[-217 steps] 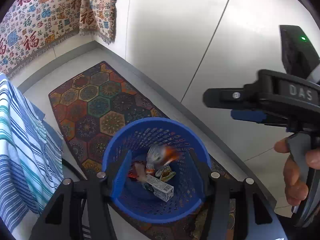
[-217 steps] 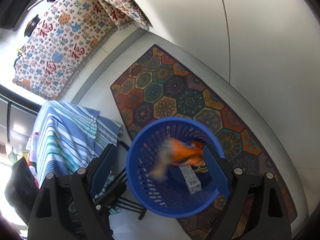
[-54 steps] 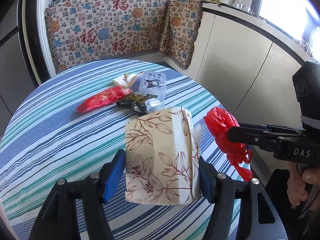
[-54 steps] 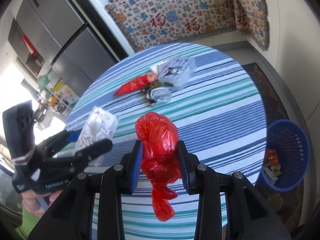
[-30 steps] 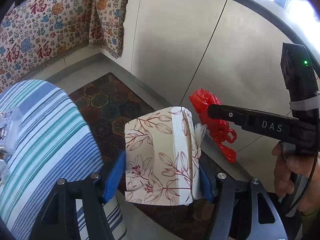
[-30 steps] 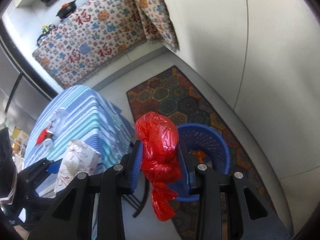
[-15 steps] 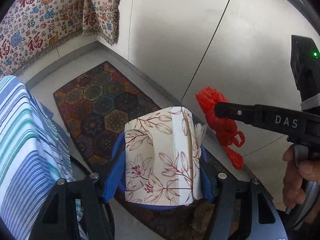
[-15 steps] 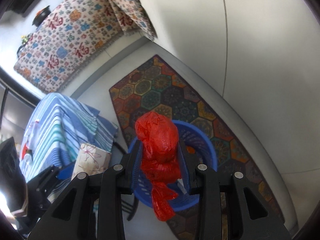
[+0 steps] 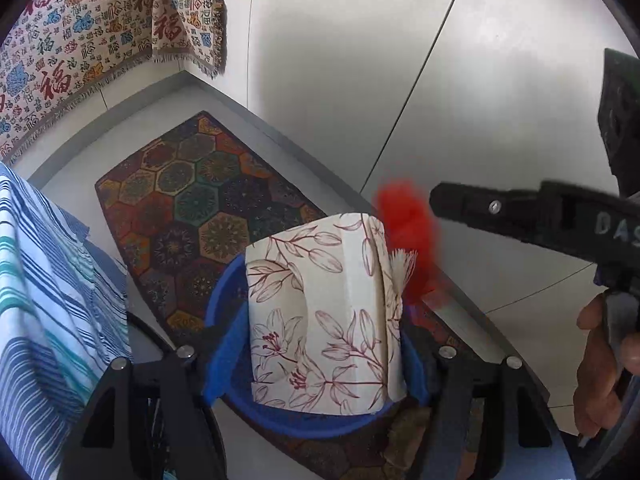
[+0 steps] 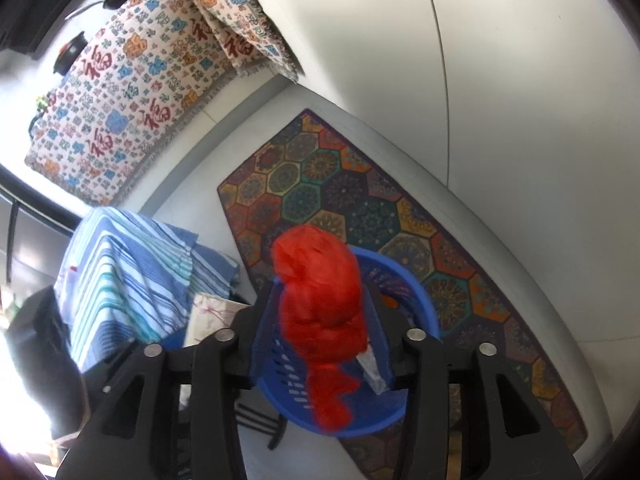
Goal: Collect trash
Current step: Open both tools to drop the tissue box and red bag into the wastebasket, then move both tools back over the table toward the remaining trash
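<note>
Right wrist view: our right hand-held gripper (image 10: 322, 332), jaws just opening, drops the red bag (image 10: 320, 300) into the blue basket (image 10: 420, 292); our left hand-held gripper (image 9: 320, 344) grips the floral tissue pack (image 9: 320, 312), undropped.

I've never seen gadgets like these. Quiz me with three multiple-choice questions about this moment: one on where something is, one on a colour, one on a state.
1. Where does the blue basket stand?
A. on the patterned rug
B. on the striped table
C. on the counter

2. What colour is the bag between the right tongs?
A. green
B. red
C. white

3. What state is the floral pack in?
A. lying in the basket
B. gripped by the left tongs
C. lying on the rug

Answers:
1 A: the rug shows all around the basket's foot.
2 B: the bag is bright red and blurred; the right tongs have just been opening with it between them.
3 B: the left tongs press both sides of the pack, above the basket.
</note>
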The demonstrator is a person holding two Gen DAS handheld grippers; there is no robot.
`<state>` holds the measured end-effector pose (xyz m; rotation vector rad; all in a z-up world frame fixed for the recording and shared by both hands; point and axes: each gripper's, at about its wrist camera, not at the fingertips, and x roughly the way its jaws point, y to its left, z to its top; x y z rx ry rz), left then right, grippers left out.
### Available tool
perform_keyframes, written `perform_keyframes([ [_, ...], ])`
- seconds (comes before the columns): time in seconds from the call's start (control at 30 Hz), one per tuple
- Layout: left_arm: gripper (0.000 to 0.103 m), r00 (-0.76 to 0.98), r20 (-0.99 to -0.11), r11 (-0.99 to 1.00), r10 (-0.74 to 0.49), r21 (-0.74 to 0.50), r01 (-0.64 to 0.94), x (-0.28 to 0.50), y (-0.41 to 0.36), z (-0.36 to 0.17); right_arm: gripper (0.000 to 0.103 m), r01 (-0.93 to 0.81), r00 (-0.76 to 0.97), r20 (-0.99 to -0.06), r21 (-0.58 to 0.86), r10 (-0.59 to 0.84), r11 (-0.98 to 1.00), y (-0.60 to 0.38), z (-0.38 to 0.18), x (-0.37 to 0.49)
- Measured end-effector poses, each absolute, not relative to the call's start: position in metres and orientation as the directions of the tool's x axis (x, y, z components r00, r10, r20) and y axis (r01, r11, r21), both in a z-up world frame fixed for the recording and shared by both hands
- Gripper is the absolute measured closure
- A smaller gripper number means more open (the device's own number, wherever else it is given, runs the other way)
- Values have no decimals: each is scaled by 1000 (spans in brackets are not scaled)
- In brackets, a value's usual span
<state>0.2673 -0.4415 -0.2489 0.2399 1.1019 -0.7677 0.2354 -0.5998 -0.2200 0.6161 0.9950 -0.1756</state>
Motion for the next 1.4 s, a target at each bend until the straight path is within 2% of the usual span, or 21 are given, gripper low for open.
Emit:
perform_keyframes([
  [0.1, 33, 218, -863, 720, -455, -213, 660, 269, -442, -250, 49, 413, 564, -817, 406, 121, 815, -602, -215, 234],
  [0.13, 30, 218, -862, 719, -459, -216, 661, 270, -443, -250, 48, 413, 569, -814, 408, 119, 815, -602, -214, 233],
  [0.17, 27, 215, -861, 717, -460, -218, 662, 270, -443, -250, 48, 411, 573, -811, 409, 118, 814, -601, -213, 233],
  [0.67, 27, 326, -818, 744, -474, -174, 645, 257, -415, -215, 44, 409, 648, -760, 411, 58, 815, -605, -187, 220],
  [0.9, 27, 449, -761, 787, -469, -130, 603, 216, -313, -177, 36, 341, 676, -736, 272, -34, 900, -567, -158, 206],
  [1.03, 27, 498, -752, 830, -431, -113, 547, 195, -236, -175, 30, 246, 709, -705, 205, -32, 947, -518, -142, 199],
  [1.23, 27, 562, -773, 911, -294, -49, 409, 189, -115, -202, 27, -7, 724, -684, 123, 90, 992, -397, -137, 193],
  [1.4, 27, 571, -793, 947, -214, -25, 320, 211, -35, -224, 26, -222, 650, -717, 136, 251, 965, -293, -152, 191],
])
